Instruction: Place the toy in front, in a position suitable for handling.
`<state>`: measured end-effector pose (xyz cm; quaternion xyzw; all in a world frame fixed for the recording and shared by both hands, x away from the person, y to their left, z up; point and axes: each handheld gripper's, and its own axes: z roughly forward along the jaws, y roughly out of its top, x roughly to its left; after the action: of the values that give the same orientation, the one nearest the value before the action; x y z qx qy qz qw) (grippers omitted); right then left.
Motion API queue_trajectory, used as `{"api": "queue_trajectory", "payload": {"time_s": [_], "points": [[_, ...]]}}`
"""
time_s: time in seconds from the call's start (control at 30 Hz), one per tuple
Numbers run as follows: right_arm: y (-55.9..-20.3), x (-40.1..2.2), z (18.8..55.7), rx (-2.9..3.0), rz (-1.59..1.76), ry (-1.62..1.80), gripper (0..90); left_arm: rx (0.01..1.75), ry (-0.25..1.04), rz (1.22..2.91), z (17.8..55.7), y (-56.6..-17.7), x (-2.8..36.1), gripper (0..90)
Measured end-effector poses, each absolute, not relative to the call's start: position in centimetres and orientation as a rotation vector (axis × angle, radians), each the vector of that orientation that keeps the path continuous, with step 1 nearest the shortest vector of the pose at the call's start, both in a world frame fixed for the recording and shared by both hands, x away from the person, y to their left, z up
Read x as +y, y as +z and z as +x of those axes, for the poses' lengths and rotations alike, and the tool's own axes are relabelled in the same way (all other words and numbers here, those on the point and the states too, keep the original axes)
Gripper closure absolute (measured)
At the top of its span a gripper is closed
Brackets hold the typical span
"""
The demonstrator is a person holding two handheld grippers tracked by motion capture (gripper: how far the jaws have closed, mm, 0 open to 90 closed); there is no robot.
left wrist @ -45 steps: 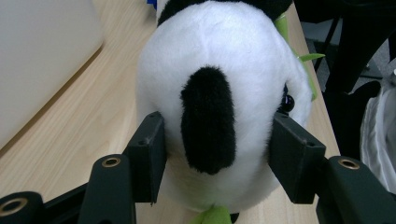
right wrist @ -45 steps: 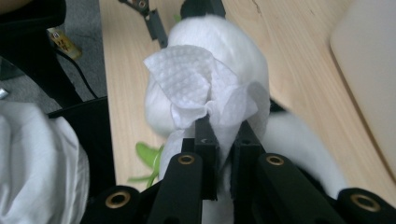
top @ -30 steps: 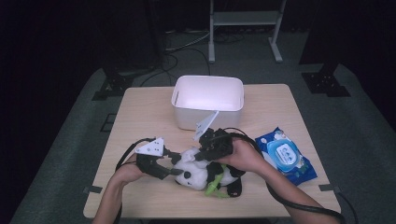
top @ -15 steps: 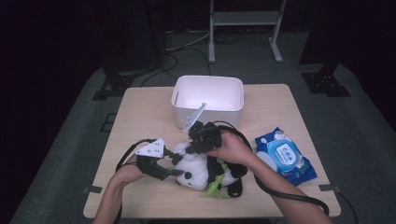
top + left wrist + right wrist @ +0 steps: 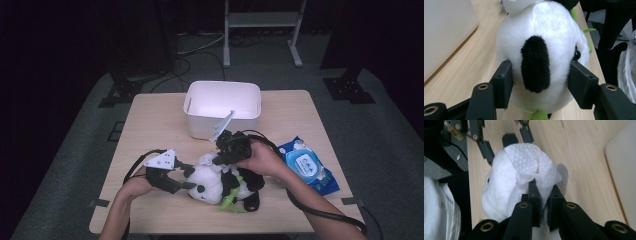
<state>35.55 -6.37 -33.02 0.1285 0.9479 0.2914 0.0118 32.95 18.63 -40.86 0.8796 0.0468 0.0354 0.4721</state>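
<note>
Your left gripper (image 5: 536, 82) clamps the panda's (image 5: 220, 182) head to steady it on the desk (image 5: 150, 125), so your right gripper (image 5: 544, 195), pinching a wipe (image 5: 529, 162), can scrub it.

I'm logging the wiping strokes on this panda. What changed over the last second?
The right tongs, shut on a white wipe, slid across the plush panda towards its head and the left tongs, in the high view from right to left. Unchanged: the left tongs clamp the panda's head, the panda lies on the table, and the white bin and wipes pack sit where they were.
</note>
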Motion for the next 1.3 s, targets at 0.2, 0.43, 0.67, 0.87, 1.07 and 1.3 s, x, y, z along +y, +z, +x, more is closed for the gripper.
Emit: {"api": "queue_trajectory", "payload": {"time_s": [0.2, 0.43, 0.67, 0.87, 1.07, 1.3], "points": [[-33.2, -7.7, 34.9, 2.966, 0.412, 0.885, 83.3, 0.131, 0.078, 2.153, 33.0, -40.9, 18.7, 40.9], [-33.1, -8.3, 33.6, 2.969, 0.378, 0.883, 83.3, 0.148, 0.066, 2.152, 33.2, -40.9, 18.7, 40.9], [-32.9, -8.1, 32.2, 2.974, 0.333, 0.87, 83.2, 0.15, 0.062, 2.149, 33.2, -41.0, 18.8, 40.7], [-32.6, -9.1, 31.6, 2.965, 0.33, 0.885, 83.0, 0.149, 0.06, 2.148, 33.3, -41.0, 18.8, 40.7], [-31.9, -10.6, 31.6, 2.916, 0.368, 0.838, 83.0, 0.151, 0.058, 2.146, 33.4, -41.1, 18.8, 40.7], [-32.0, -12.7, 32.6, 2.879, 0.445, 0.847, 82.9, 0.167, 0.051, 2.144, 33.5, -41.1, 18.9, 40.7]]}}
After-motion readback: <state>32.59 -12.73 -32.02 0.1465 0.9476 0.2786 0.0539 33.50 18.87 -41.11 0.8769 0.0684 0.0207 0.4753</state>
